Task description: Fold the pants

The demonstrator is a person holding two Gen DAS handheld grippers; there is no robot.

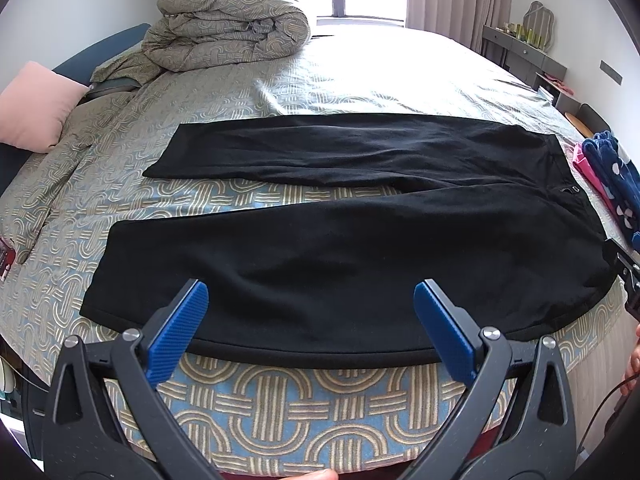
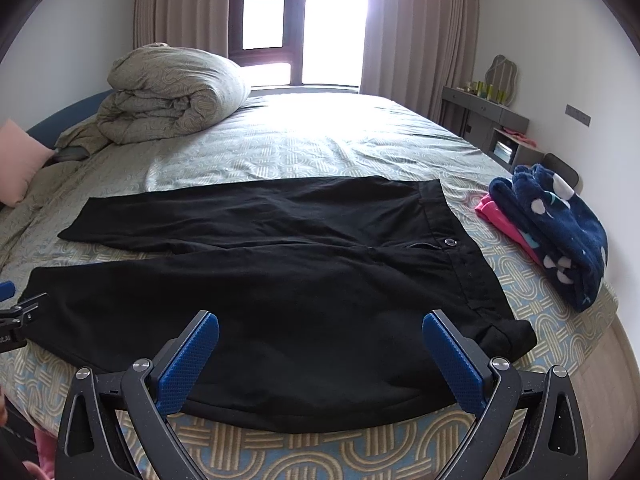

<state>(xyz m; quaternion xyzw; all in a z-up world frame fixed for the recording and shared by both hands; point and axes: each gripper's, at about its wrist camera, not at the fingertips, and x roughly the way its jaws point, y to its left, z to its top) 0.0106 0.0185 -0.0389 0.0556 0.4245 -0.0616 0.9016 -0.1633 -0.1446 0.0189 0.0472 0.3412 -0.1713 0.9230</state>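
Note:
Black pants [image 1: 340, 248] lie spread flat on the bed, both legs pointing left and the waistband at the right; they also show in the right wrist view [image 2: 280, 300]. My left gripper [image 1: 310, 296] is open and empty, its blue pads just above the near leg's front edge. My right gripper [image 2: 320, 328] is open and empty, over the near hip part close to the waistband [image 2: 460, 256]. The right gripper's body shows at the right edge of the left wrist view [image 1: 628, 276]; the left gripper's tip shows at the left edge of the right wrist view [image 2: 8, 292].
The patterned bedspread [image 1: 280, 396] covers the bed. A rolled duvet [image 1: 228, 28] sits at the far left, with a pink pillow [image 1: 32, 104] beside it. Folded blue and pink clothes [image 2: 560, 232] lie right of the waistband. A grey dresser [image 2: 492, 120] stands by the right wall.

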